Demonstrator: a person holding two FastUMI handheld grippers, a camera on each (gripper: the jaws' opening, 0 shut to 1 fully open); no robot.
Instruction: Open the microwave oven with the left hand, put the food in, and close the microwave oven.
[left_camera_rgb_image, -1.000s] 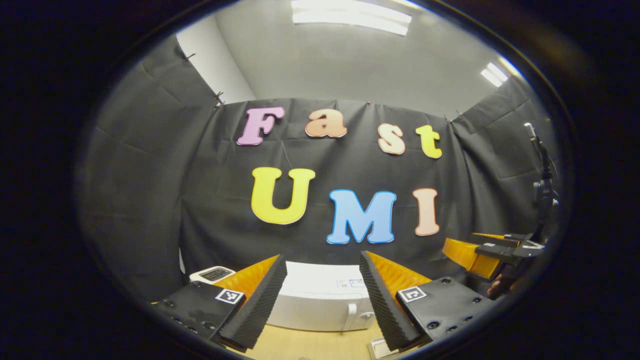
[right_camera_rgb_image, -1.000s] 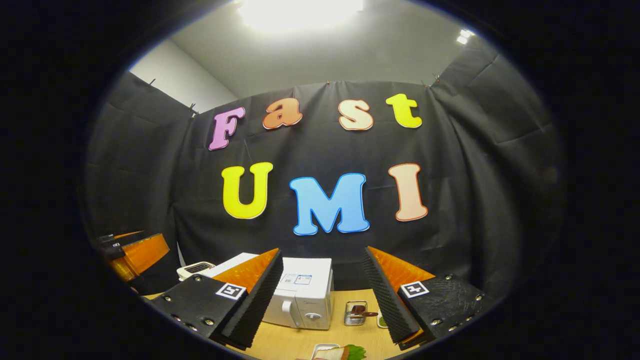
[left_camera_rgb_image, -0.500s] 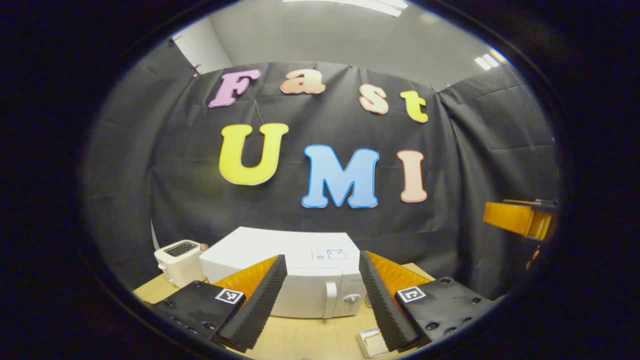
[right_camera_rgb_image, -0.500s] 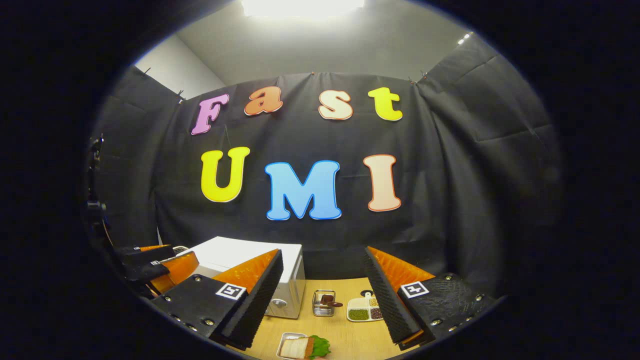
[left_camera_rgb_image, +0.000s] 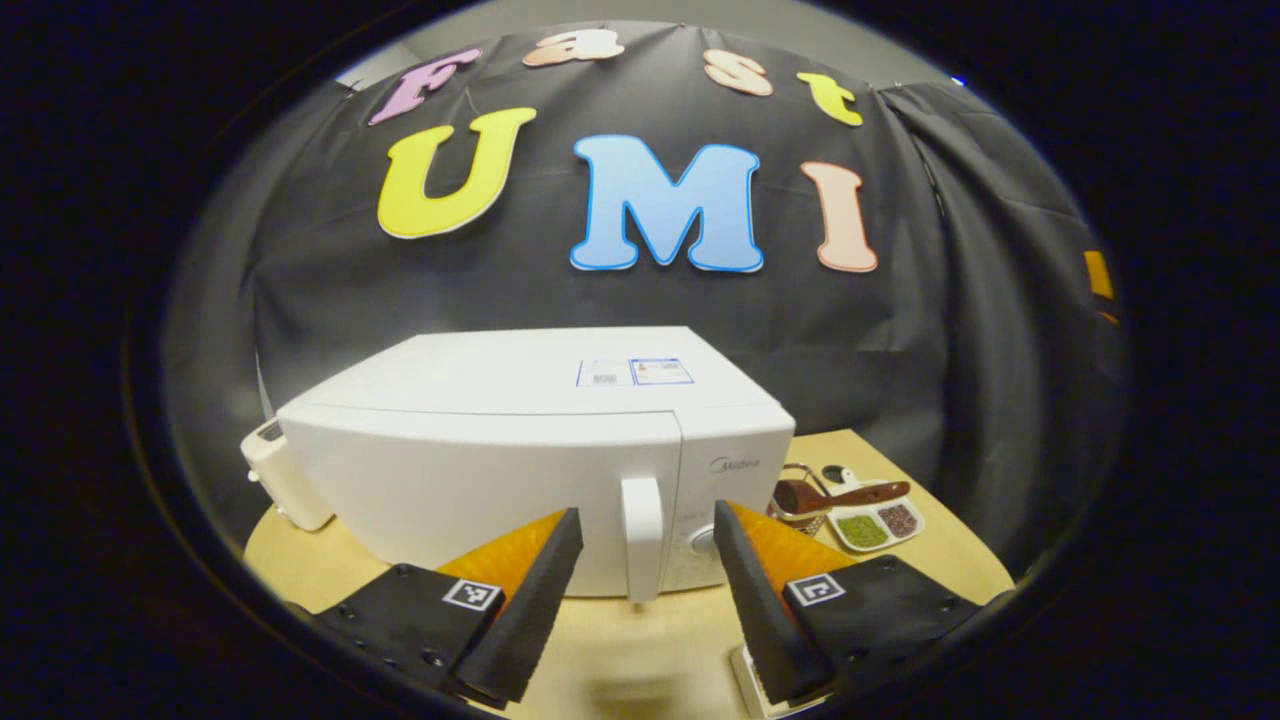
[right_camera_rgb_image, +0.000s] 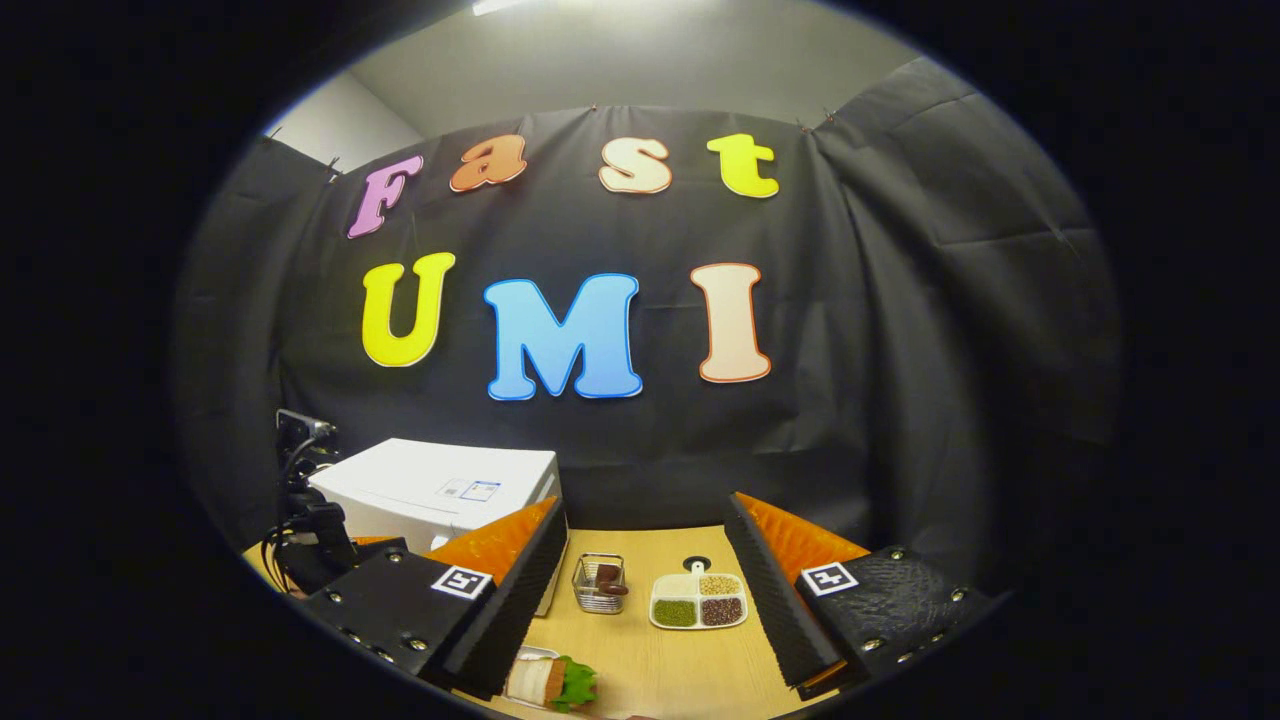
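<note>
Fingers (left_camera_rgb_image: 540, 590) apart — seemingly before microwave handle (left_camera_rgb_image: 641, 535)

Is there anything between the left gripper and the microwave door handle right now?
Nothing visible. The left gripper is open and the microwave's door handle sits straight ahead between its fingers, with bare table in front. The door is shut.

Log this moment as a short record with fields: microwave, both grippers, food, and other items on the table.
microwave: white box-shaped microwave oven, door shut, upright white handle
left gripper: left gripper, open, handle lined up in its gap, not touching
right gripper: right gripper, open, empty, above the table
food: sandwich with green lettuce on a small white dish
other items: white three-compartment dish of beans; small wire basket; white toaster
surface: light wooden table
</note>
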